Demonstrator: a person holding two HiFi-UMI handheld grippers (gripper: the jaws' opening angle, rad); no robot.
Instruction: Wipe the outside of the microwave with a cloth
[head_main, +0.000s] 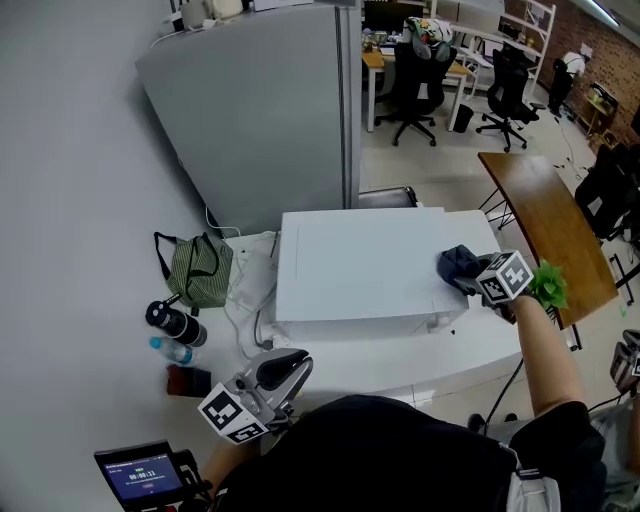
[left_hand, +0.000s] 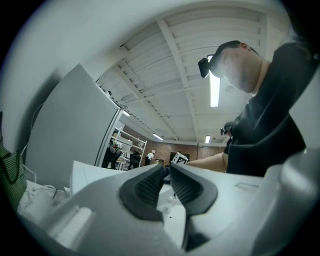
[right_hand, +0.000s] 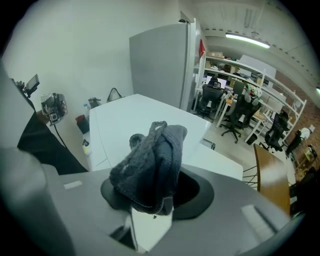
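Two tongs, and only one is working. Your right tongs (head_main: 472, 278) are clamped on a bunched dark cloth (right_hand: 152, 160), pressed against the top of the white microwave (head_main: 360, 265) at its front right corner. Your left tongs (left_hand: 167, 172) are closed with nothing between them, and hang in front of the microwave, off its left front corner, touching nothing.

The cloth is a wad rather than a flat pad, so I judge that a hard drag across the microwave's top could pull it out of the grip, or let bare tong tips scrape the casing. You are at the very corner, so a stroke to the right would run off the microwave's edge. Nothing braces the microwave, and a firm push could slide it on the desk (head_main: 480, 350).

A tall grey refrigerator (head_main: 260, 110) stands close behind the microwave, so I expect little room at its back. White cables (head_main: 250, 290) lie just to the left of the microwave and could snag the cloth when you wipe that side. A green bag (head_main: 198, 270), a black bottle (head_main: 175, 323) and a blue-capped bottle (head_main: 172, 350) sit further left of the microwave. A wooden table (head_main: 550, 230) stands to the microwave's right, apart from it.
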